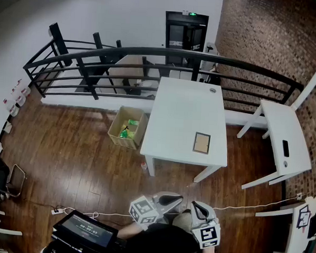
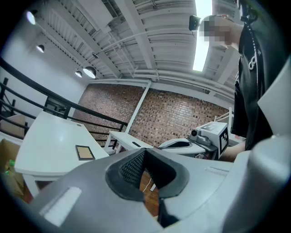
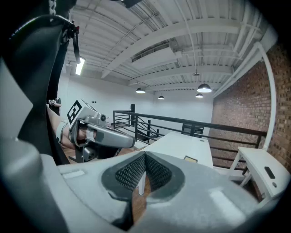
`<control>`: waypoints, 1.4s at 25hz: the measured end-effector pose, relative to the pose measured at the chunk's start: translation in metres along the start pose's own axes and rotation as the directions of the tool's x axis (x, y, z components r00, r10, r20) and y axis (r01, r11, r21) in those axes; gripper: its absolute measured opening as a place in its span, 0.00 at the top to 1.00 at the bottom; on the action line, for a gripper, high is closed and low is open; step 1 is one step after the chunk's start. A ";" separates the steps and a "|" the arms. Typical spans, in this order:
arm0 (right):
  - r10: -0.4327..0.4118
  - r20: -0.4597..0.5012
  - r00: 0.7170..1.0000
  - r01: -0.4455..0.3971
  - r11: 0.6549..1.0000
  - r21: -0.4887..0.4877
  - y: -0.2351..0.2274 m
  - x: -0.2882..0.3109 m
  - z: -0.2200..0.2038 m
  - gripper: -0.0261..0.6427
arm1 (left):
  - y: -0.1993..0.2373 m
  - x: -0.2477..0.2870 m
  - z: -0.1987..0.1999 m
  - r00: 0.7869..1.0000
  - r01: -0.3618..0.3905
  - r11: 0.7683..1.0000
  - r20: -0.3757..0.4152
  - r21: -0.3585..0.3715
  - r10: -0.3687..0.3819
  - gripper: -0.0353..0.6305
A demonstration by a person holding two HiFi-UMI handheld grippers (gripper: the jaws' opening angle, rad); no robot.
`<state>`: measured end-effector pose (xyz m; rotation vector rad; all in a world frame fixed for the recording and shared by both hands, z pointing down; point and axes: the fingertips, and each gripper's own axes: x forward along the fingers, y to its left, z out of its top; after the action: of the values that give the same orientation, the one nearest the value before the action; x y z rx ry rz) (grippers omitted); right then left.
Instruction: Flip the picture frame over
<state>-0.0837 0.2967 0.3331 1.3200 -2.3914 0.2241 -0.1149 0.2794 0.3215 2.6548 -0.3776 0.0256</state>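
A small dark-rimmed picture frame (image 1: 201,143) with a tan panel lies flat near the front right corner of the white table (image 1: 180,114). The same picture frame (image 2: 84,152) shows small in the left gripper view, and as a sliver (image 3: 190,159) in the right gripper view. My left gripper (image 1: 177,199) and right gripper (image 1: 195,205) are both held close to my body, well short of the table, over the wood floor. Both are shut with nothing between the pads. Each gripper shows in the other's view, the right gripper (image 2: 179,144) and the left gripper (image 3: 129,141).
An open cardboard box (image 1: 127,127) with green items stands on the floor left of the table. A second white table (image 1: 284,143) stands to the right. A black railing (image 1: 151,57) runs behind. A monitor (image 1: 86,231) sits at my lower left, and a cable (image 1: 249,205) crosses the floor.
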 end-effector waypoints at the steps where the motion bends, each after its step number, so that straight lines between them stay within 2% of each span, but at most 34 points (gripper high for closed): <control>1: 0.001 -0.001 1.000 -0.001 1.000 -0.001 -0.002 0.004 0.000 0.97 | 0.004 0.001 0.000 1.000 -0.002 1.000 0.001 -0.001 0.002 0.93; 9: 0.026 -0.009 1.000 -0.026 0.999 0.023 -0.018 0.041 -0.007 0.97 | 0.042 0.008 0.000 0.999 -0.033 0.999 -0.011 -0.002 0.033 0.93; 14: 0.053 -0.009 0.999 -0.053 0.999 0.008 -0.044 0.070 -0.005 0.97 | 0.072 0.021 0.001 0.997 -0.071 0.997 -0.018 -0.013 0.070 0.93; 19: 0.060 -0.039 0.997 -0.060 0.998 -0.001 -0.079 0.096 -0.007 0.97 | 0.103 0.046 0.006 0.994 -0.079 0.997 -0.076 -0.014 0.078 0.93; 26: 0.120 -0.088 0.989 -0.120 0.993 0.014 -0.139 0.140 -0.012 0.97 | 0.154 0.100 0.026 0.984 -0.092 0.996 -0.152 -0.011 0.089 0.93; 32: 0.141 -0.092 0.986 -0.133 0.987 0.085 -0.187 0.173 -0.023 0.97 | 0.193 0.136 0.025 0.963 -0.101 0.995 -0.253 -0.010 0.095 0.93; 35: 0.176 -0.109 0.978 -0.167 0.982 0.085 -0.195 0.181 -0.027 0.97 | 0.211 0.143 0.017 0.944 -0.146 0.989 -0.301 -0.026 0.131 0.93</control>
<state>0.0008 0.0600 0.4228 1.0991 -2.4190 0.4330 -0.0346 0.0533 0.4099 2.5188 -0.4553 0.4518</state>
